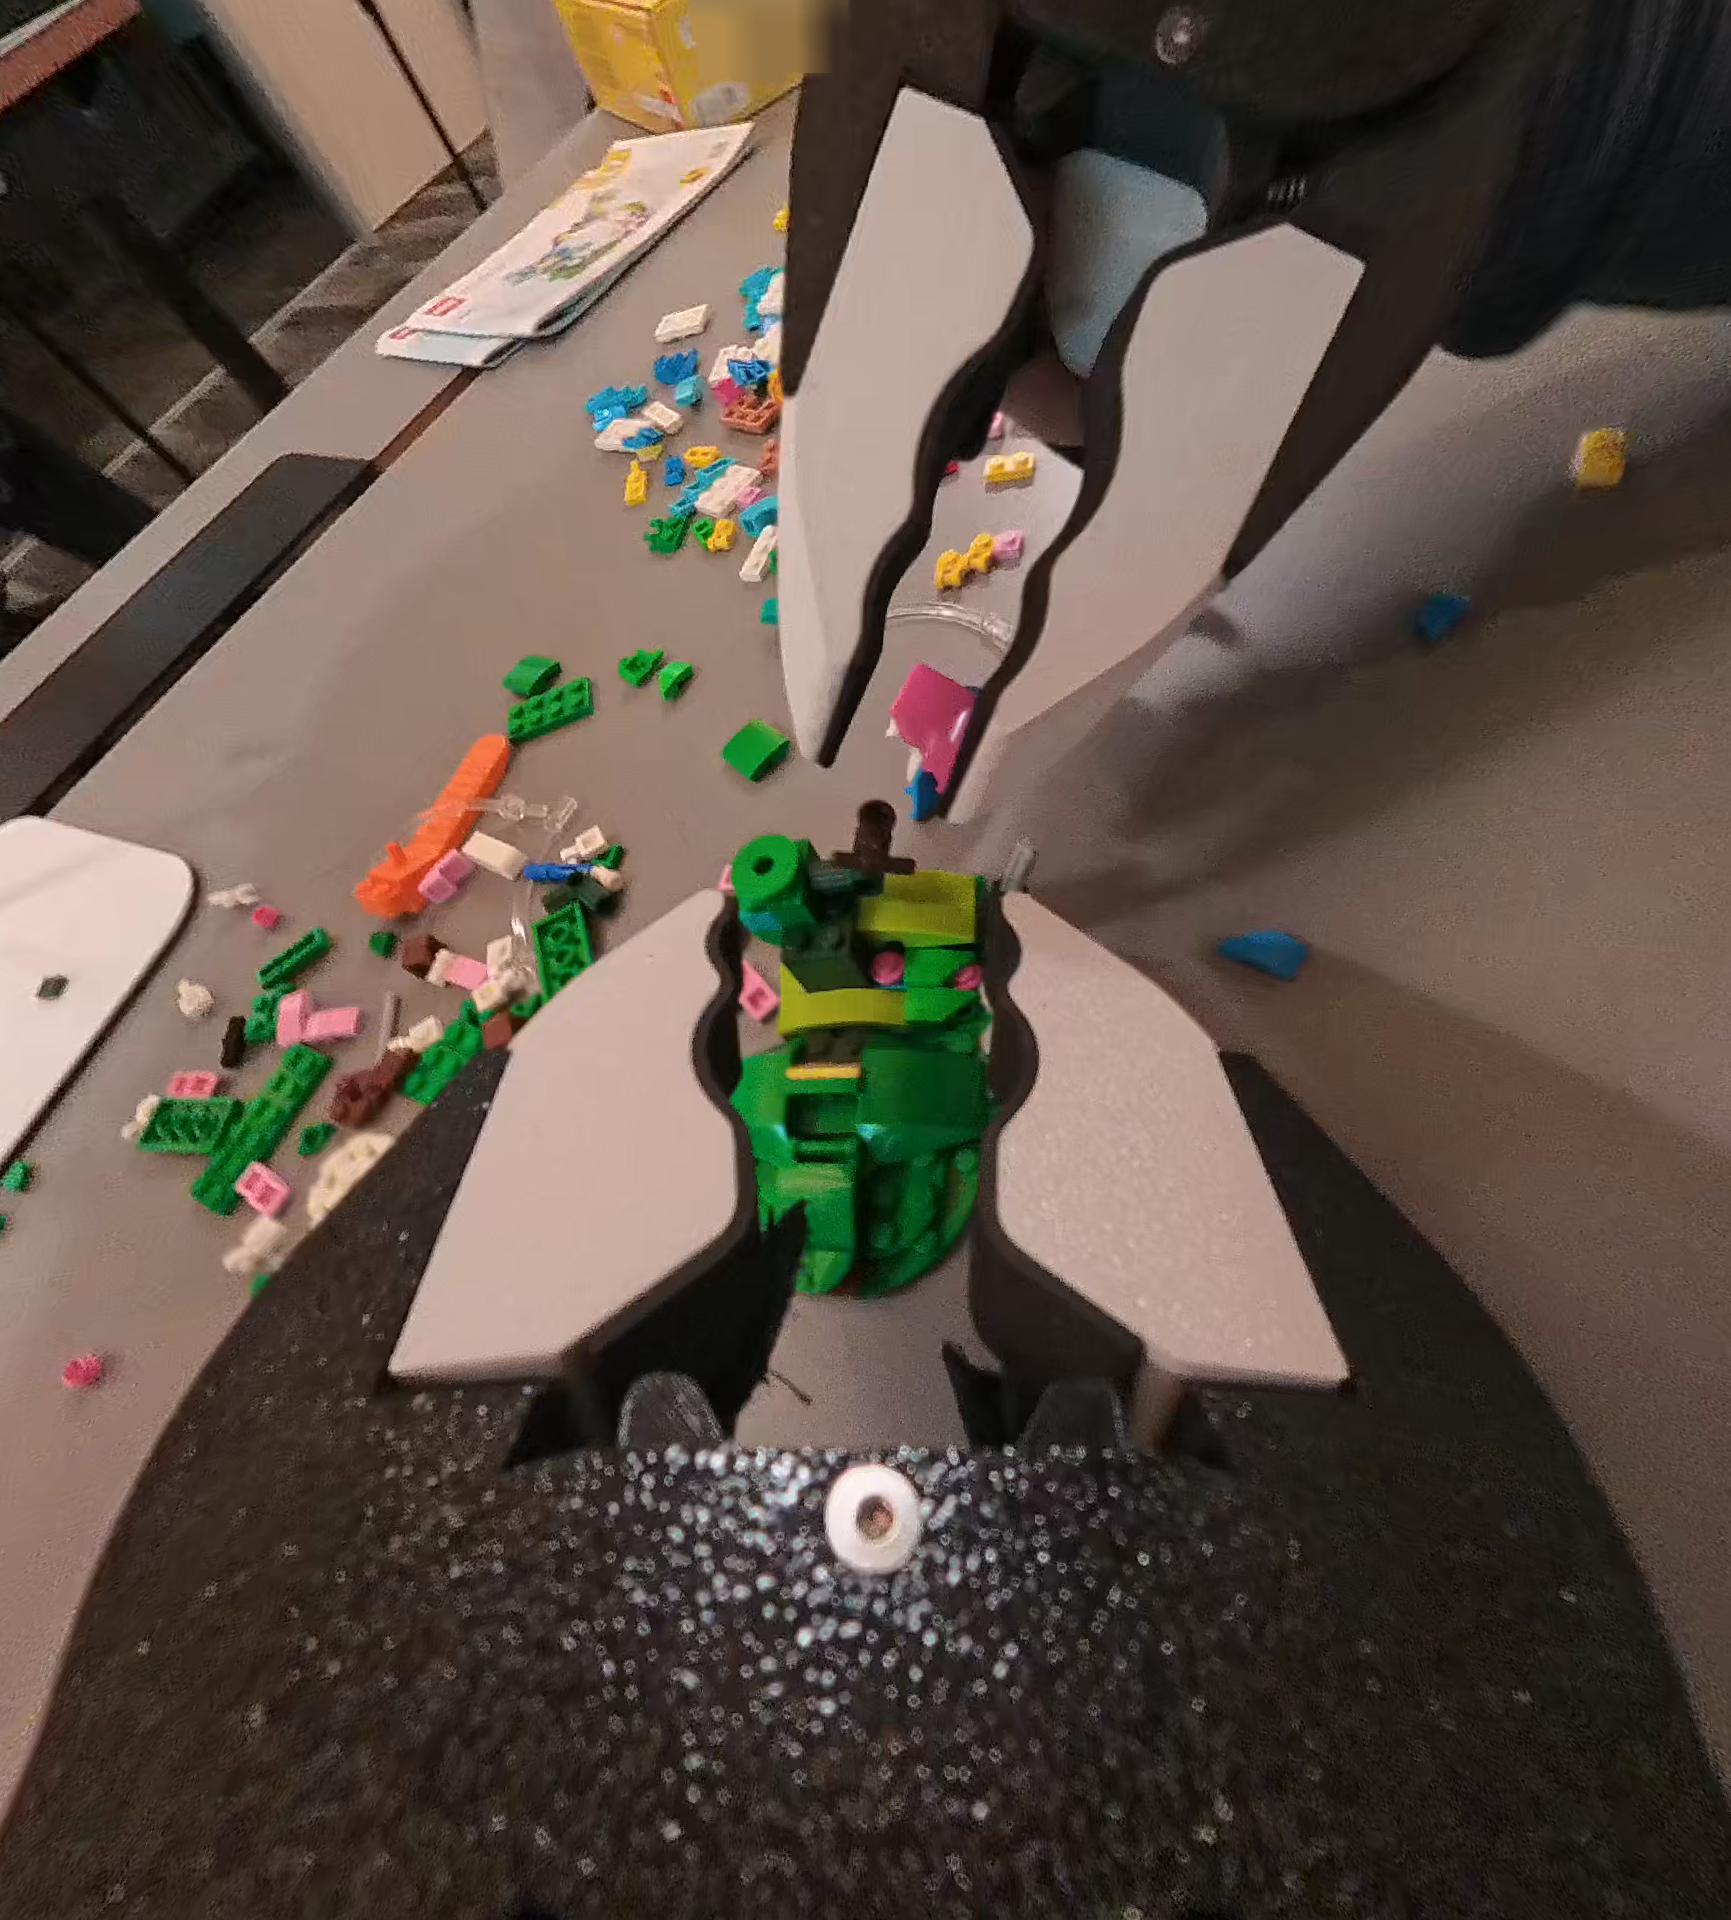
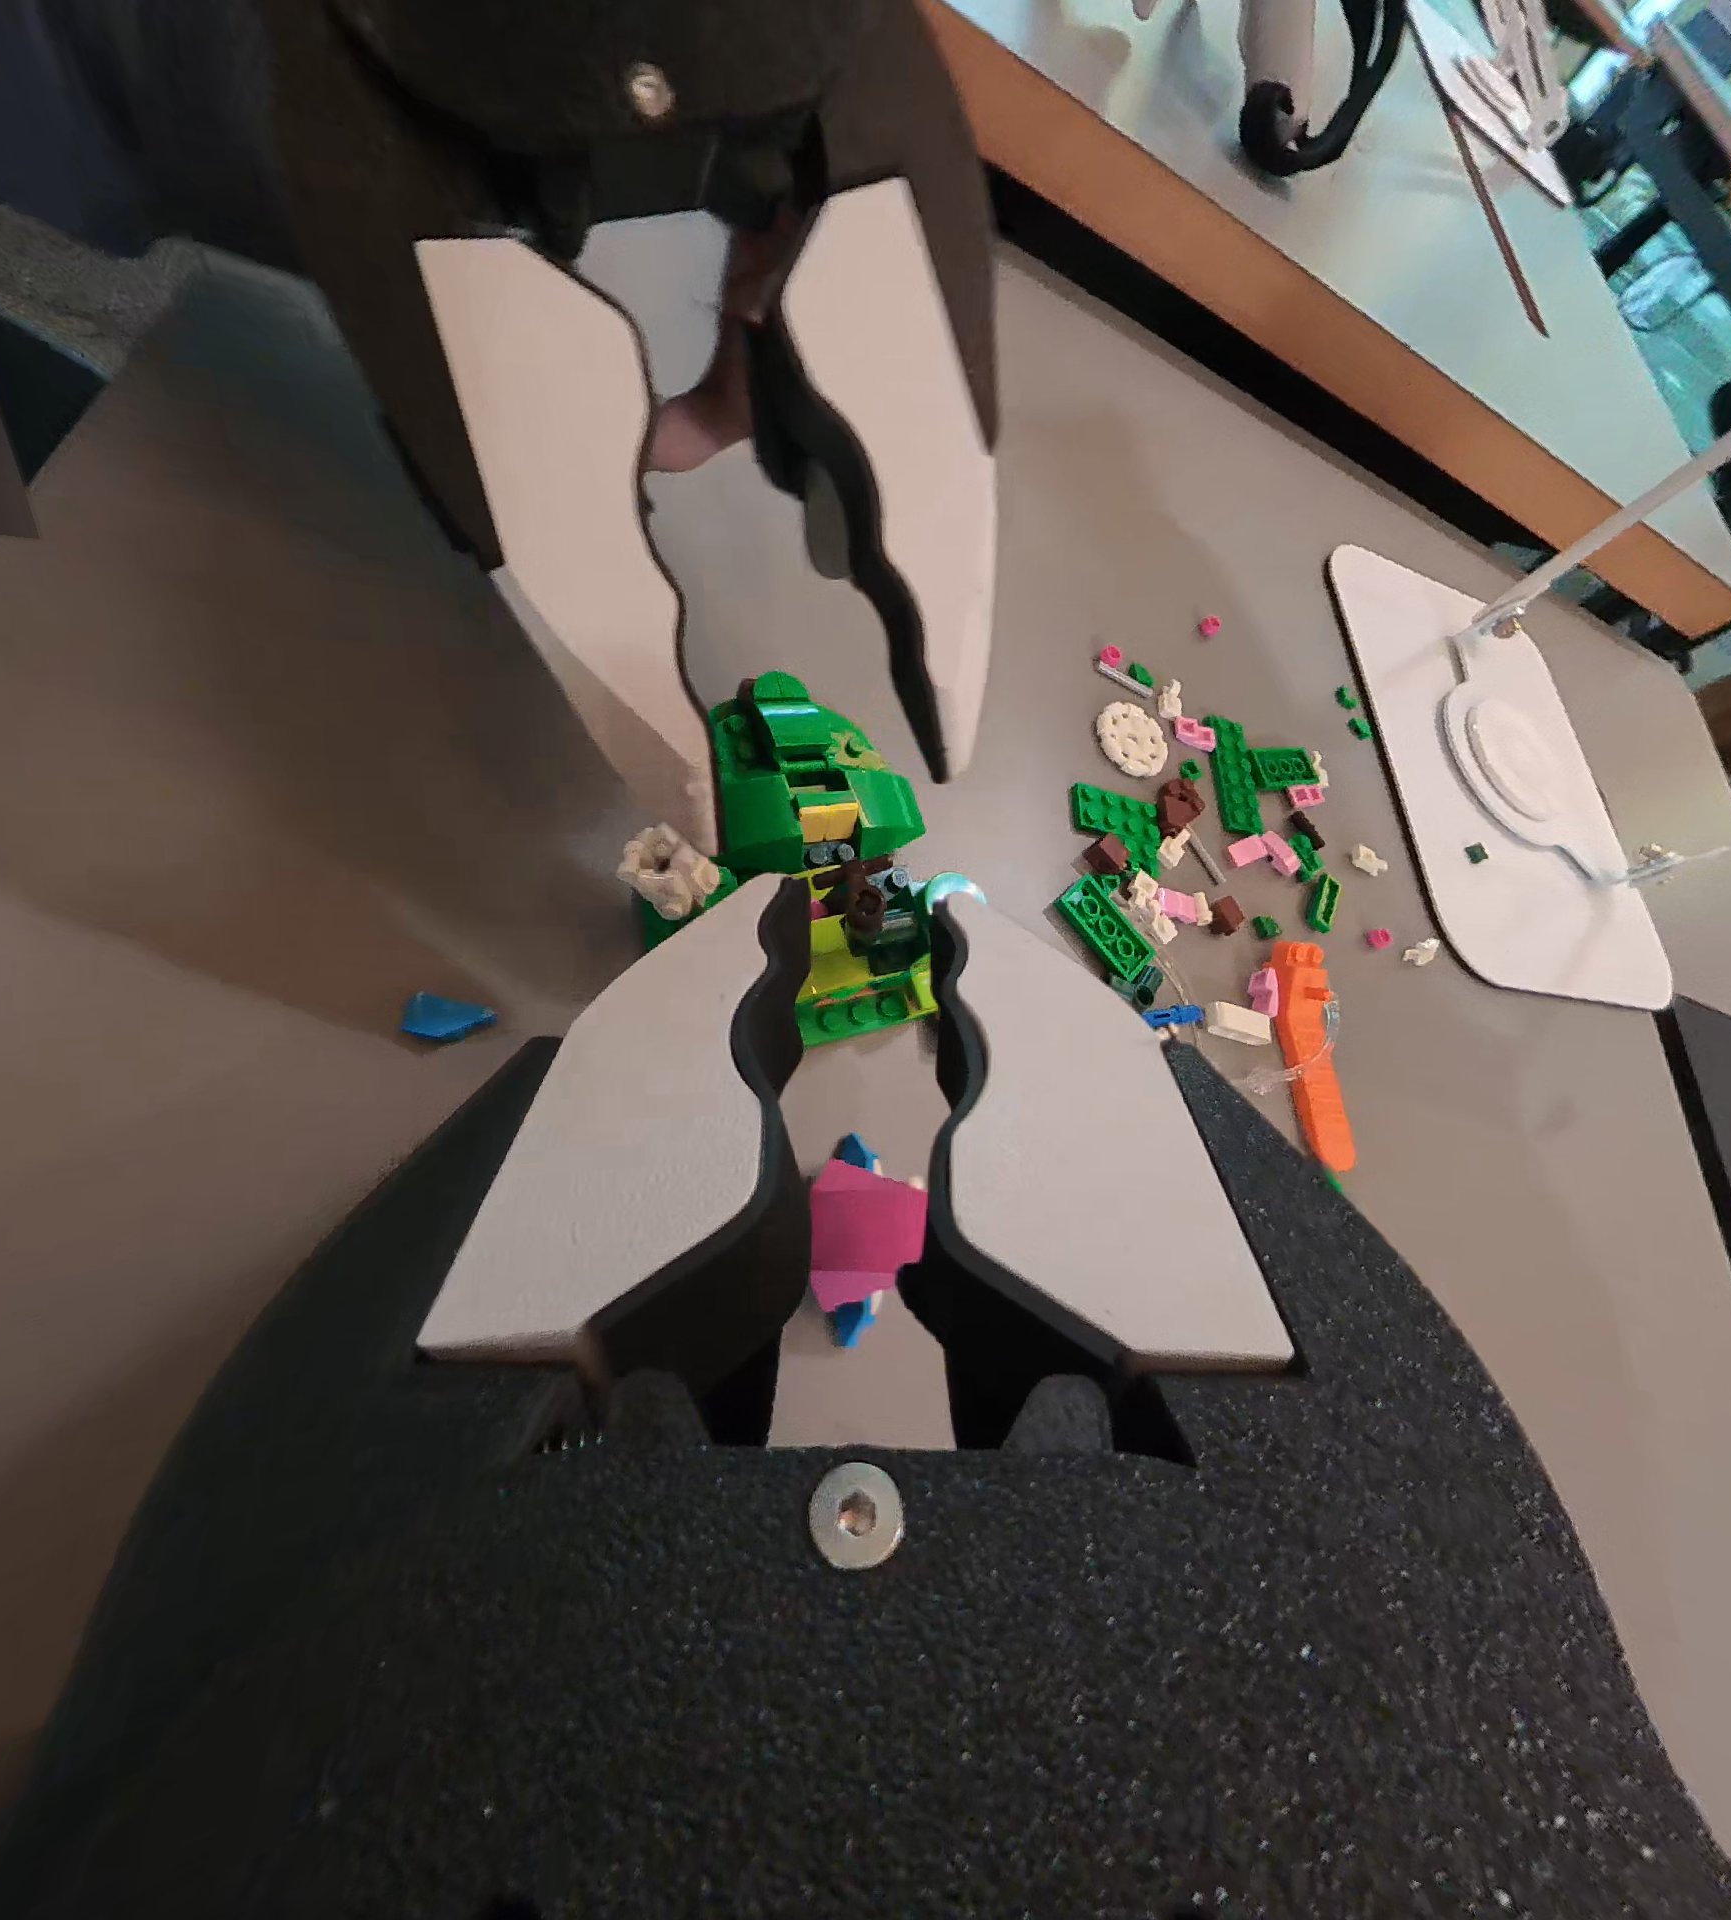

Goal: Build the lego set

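A green lego build (image 1: 861, 1049) with lime plates and a brown stem piece (image 1: 876, 831) on its far end sits between my left gripper's fingers. My left gripper (image 1: 863, 899) is shut on it. From the right wrist view the build (image 2: 809, 790) is held by the left gripper (image 2: 825, 800) low over the grey table. My right gripper (image 2: 866, 899) is open, its tips on either side of the brown stem piece (image 2: 866, 904) without touching it. It comes down from above in the left wrist view (image 1: 890, 784). A pink-and-blue piece (image 2: 861, 1216) lies on the table under the right gripper.
Loose green, pink and brown bricks (image 1: 300, 1049) and an orange brick separator (image 2: 1308, 1049) lie beside the build. A colourful brick pile (image 1: 695, 436), a booklet (image 1: 570, 239) and a yellow box (image 1: 674, 52) lie farther off. A white stand base (image 2: 1495, 769) sits at the table's edge.
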{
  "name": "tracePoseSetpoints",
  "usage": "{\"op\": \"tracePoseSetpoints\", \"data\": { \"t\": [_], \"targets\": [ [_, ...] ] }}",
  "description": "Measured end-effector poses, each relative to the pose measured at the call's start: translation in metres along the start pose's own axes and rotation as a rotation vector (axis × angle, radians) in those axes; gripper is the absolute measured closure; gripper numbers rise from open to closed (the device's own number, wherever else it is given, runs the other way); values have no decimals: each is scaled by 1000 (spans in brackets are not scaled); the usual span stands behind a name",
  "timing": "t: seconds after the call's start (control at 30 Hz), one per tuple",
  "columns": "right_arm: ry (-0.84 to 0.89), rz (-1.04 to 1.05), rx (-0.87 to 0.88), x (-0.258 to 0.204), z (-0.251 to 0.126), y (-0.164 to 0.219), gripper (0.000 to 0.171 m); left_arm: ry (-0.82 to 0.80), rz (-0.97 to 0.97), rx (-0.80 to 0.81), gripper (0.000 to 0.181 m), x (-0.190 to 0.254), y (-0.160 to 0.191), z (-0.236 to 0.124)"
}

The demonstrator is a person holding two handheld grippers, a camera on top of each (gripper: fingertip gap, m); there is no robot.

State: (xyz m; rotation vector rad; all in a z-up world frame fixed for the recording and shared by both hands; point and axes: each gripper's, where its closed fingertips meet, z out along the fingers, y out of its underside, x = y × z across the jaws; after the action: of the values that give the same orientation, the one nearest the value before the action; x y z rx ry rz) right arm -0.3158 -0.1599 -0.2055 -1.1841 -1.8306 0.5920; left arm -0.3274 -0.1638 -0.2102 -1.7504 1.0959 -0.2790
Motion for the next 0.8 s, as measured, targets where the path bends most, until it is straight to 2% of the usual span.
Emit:
{"op": "tracePoseSetpoints", "data": {
  "t": [0.03,0.17,0.27,0.5,0.6,0.8],
  "targets": [
    [-22,-14,0,-1,0,-1,149,19,17,-3,136,-3,-2,1],
    [-96,-67,-3,-1,2,-1,149,142,30,30,134,-3,-10,9],
    [-141,-104,-15,-2,4,4,148,192,59,-2,132,-1,-5,18],
    [-208,-144,12,0,12,12,153,202,63,-59,133,-6,8,33],
    [-231,-146,39,0,14,12,161,211,59,-51,136,-4,9,35],
    [-262,-146,86,-2,14,11,162,200,66,-29,137,-4,9,36]
  ]
}}
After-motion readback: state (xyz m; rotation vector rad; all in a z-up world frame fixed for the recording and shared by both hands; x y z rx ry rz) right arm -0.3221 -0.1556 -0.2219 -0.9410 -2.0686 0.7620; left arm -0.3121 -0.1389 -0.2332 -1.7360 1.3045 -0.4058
